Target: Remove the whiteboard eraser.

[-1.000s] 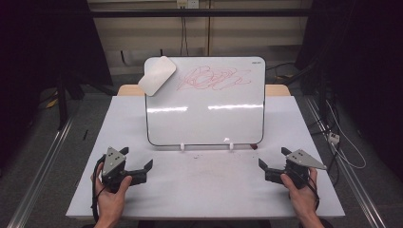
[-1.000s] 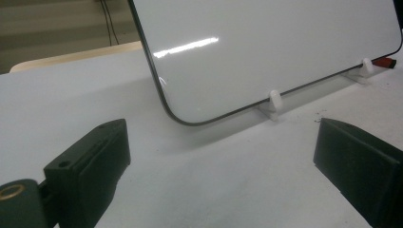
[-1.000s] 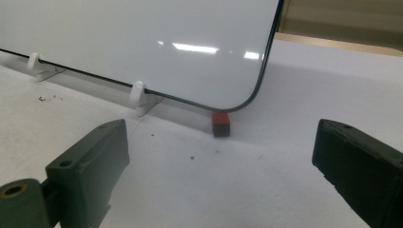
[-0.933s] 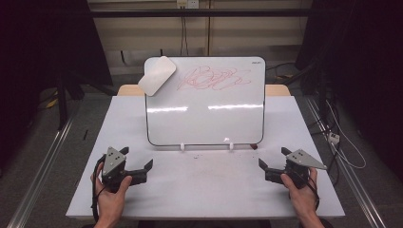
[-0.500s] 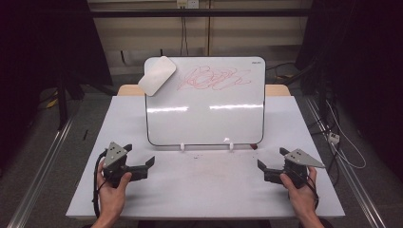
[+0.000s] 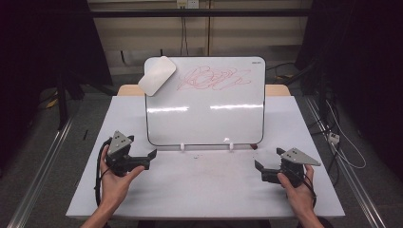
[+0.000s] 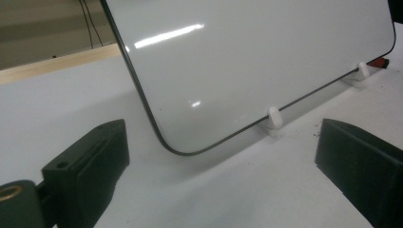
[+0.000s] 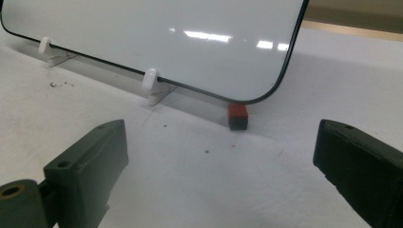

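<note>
A whiteboard [image 6: 205,114] stands upright across the middle of the table, with a red scribble [image 6: 214,78] near its top edge. A white rounded eraser [image 6: 157,75] sticks to its top left corner. Two white feet [image 6: 182,146] hold its lower edge. My left gripper [image 6: 148,159] is open in front of the board's lower left corner [image 7: 166,142], with nothing between its jaws. My right gripper [image 6: 260,171] is open in front of the lower right corner. It faces a small red and black block [image 8: 238,117] lying under that corner.
The white table top [image 6: 204,185] lies between the two hands. A wooden strip [image 6: 277,90] runs behind the board. Cables [image 6: 337,142] trail down the right side of the table, and a metal rail [image 6: 38,171] runs along the left.
My left gripper has moved forward, closer to the board's lower left corner. The right gripper has shifted slightly left. Both jaws stay open.
</note>
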The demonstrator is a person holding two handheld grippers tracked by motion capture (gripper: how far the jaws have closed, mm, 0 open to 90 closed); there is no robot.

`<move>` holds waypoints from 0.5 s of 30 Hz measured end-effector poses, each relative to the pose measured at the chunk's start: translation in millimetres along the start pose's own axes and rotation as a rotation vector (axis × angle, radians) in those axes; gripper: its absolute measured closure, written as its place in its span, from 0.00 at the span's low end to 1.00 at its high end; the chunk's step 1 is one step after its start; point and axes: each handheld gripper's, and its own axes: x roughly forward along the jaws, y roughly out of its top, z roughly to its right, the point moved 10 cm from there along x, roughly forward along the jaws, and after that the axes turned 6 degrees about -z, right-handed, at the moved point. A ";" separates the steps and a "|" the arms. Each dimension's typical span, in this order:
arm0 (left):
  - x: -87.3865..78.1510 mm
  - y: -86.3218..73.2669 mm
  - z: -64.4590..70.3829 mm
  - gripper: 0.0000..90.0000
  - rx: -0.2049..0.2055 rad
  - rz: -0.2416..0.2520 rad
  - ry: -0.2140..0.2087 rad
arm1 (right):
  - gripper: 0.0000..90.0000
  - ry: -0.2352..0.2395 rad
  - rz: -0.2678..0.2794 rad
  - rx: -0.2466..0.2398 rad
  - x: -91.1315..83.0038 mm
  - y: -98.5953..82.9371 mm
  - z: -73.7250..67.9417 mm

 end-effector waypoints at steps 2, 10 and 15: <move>2.1 9.2 -2.4 0.05 0.003 0.006 0.003 | 0.05 0.001 0.001 0.004 -0.5 0.1 0.3; 11.0 39.3 -8.4 0.06 0.047 0.010 0.022 | 0.05 0.002 0.003 0.012 -0.9 -0.4 1.1; 16.1 64.5 -16.7 0.05 0.052 0.030 0.034 | 0.05 -0.004 0.001 0.010 -0.1 -0.6 3.0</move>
